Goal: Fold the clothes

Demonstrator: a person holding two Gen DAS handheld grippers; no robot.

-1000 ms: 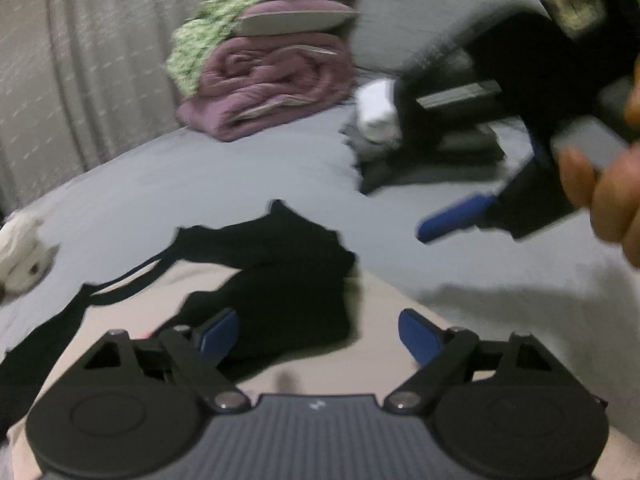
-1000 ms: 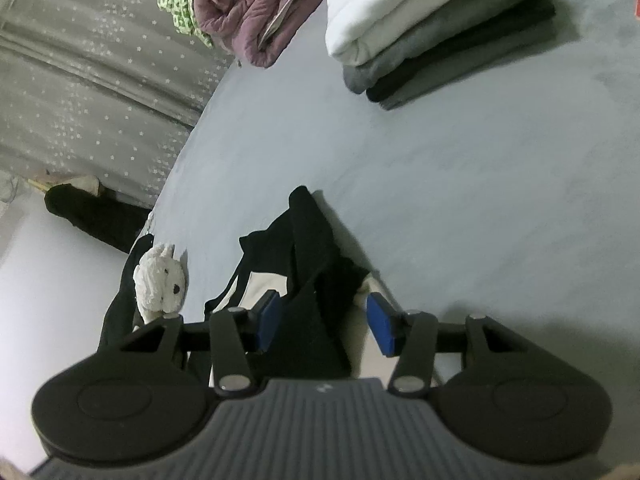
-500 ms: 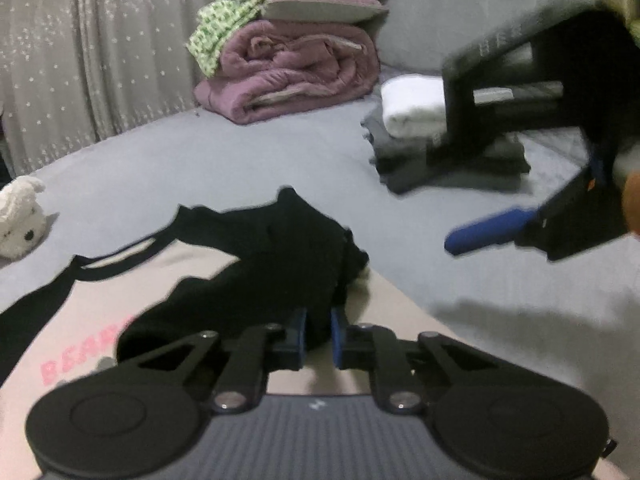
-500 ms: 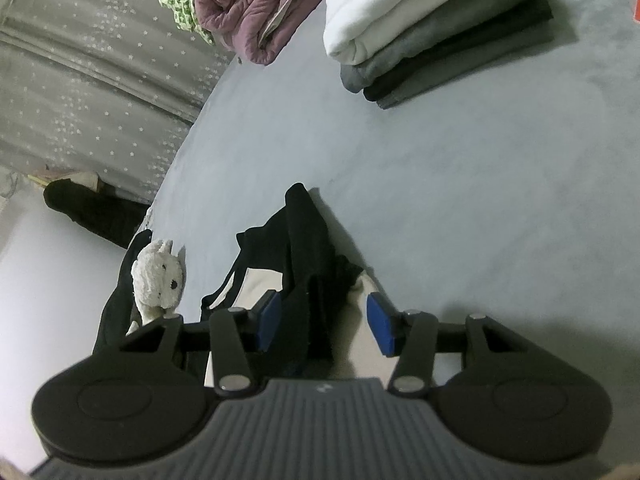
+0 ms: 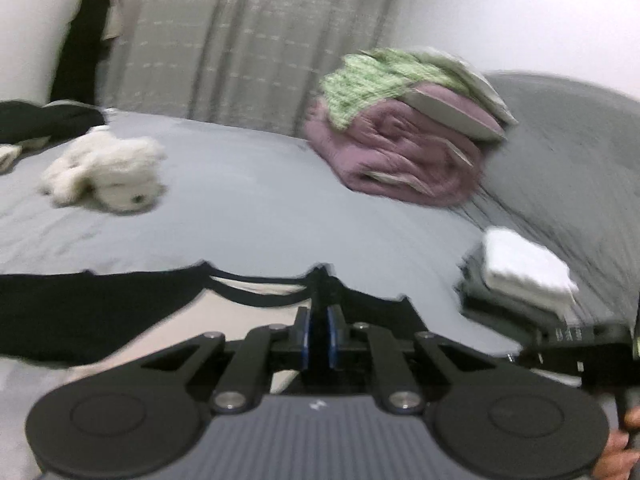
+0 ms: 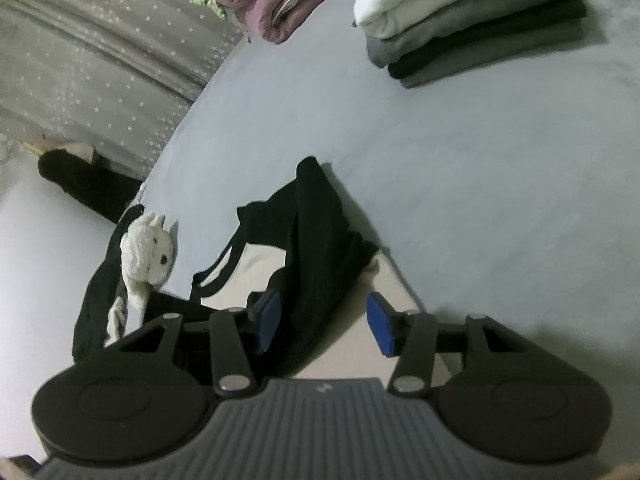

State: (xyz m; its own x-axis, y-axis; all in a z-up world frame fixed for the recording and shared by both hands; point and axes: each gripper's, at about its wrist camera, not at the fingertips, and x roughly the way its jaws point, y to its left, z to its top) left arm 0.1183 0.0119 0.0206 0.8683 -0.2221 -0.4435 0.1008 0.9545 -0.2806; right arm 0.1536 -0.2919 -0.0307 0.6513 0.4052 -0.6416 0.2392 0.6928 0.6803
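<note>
A cream shirt with black sleeves (image 6: 280, 264) lies crumpled on the grey bed sheet (image 6: 460, 184). In the left wrist view my left gripper (image 5: 319, 332) has its jaws closing. The blue pads pinch a fold of the black sleeve (image 5: 320, 280) and hold it up off the bed, with the shirt's black neckline (image 5: 256, 294) stretched out to the left. My right gripper (image 6: 324, 324) hovers open over the bunched black sleeve (image 6: 316, 248), which lies between the pads without being pressed. That gripper's blurred black body (image 5: 580, 348) shows at the right edge of the left wrist view.
A white plush toy (image 5: 108, 178) lies on the sheet to the left. A rolled purple quilt (image 5: 408, 152) with green cloth on top sits at the back by the curtain (image 5: 240, 40). A stack of folded clothes (image 6: 468, 12) stands at the far right.
My left gripper shut on the black sleeve, then lifted it and swung left while rolling. The right gripper stayed open and only edged a little over the shirt.
</note>
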